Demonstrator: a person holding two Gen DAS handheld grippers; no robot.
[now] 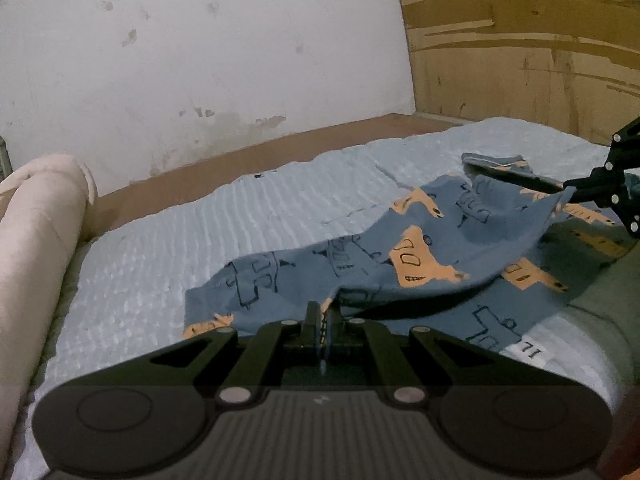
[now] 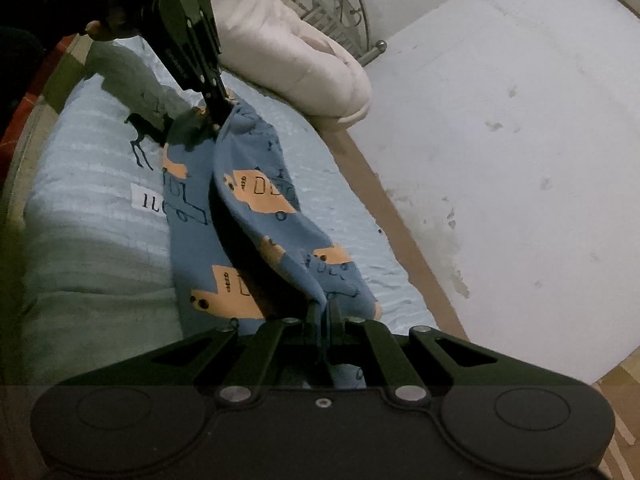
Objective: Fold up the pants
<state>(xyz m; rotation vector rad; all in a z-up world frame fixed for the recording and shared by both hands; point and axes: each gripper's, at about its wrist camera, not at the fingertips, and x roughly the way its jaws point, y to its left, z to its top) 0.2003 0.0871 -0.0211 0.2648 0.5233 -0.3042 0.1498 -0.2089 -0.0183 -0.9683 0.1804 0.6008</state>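
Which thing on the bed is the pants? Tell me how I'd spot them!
Find the bed with the pale blue ribbed cover against the white wall. In its middle lies a rumpled piece of cloth, pinched at either end by the left gripper and the right gripper. Those are the pants: darker blue than the cover and printed with orange and outlined trucks, unlike the plain pinkish rolled bedding beside them.

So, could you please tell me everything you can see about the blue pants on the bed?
The pants are small, of soft blue knit-looking fabric printed with orange vehicles and dark outlined trucks. They lie rumpled, partly lifted and strung between two pinched points over the pale blue ribbed bedcover, covering part of a white printed label. The left gripper is shut on one edge and the right gripper is shut on another, so a fold of cloth sags between them with a shadow beneath.
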